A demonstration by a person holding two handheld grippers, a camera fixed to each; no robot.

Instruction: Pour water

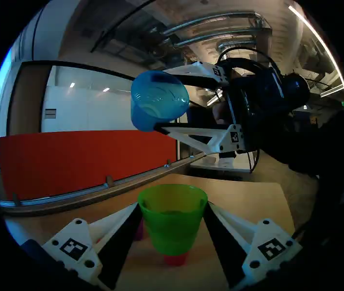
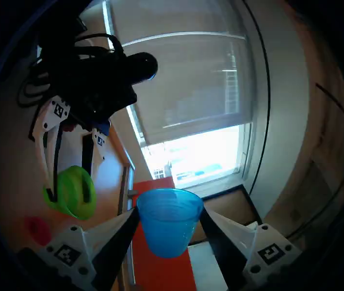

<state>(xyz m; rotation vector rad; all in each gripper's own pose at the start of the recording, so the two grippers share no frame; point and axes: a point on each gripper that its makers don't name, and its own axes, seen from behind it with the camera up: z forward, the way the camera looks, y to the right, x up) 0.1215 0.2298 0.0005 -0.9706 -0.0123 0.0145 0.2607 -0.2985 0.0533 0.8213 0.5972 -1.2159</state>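
A green cup [image 1: 172, 224] stands upright between my left gripper's [image 1: 172, 228] fingers, which are shut on its sides, just above the wooden table [image 1: 249, 199]. Above it a blue cup [image 1: 156, 101] lies tipped on its side, mouth toward the green cup, held by the other gripper [image 1: 181, 102]. In the right gripper view my right gripper [image 2: 169, 230] is shut on the blue cup [image 2: 169, 224]. The green cup [image 2: 72, 191] appears to the left there, in the left gripper [image 2: 70, 191]. Whether water is flowing cannot be told.
A red cup [image 1: 175, 259] sits on the table under the green cup; the red cup [image 2: 38, 229] also appears low left in the right gripper view. A red partition [image 1: 79, 160] with a metal rail borders the table's far edge. A bright window [image 2: 196, 160] lies behind.
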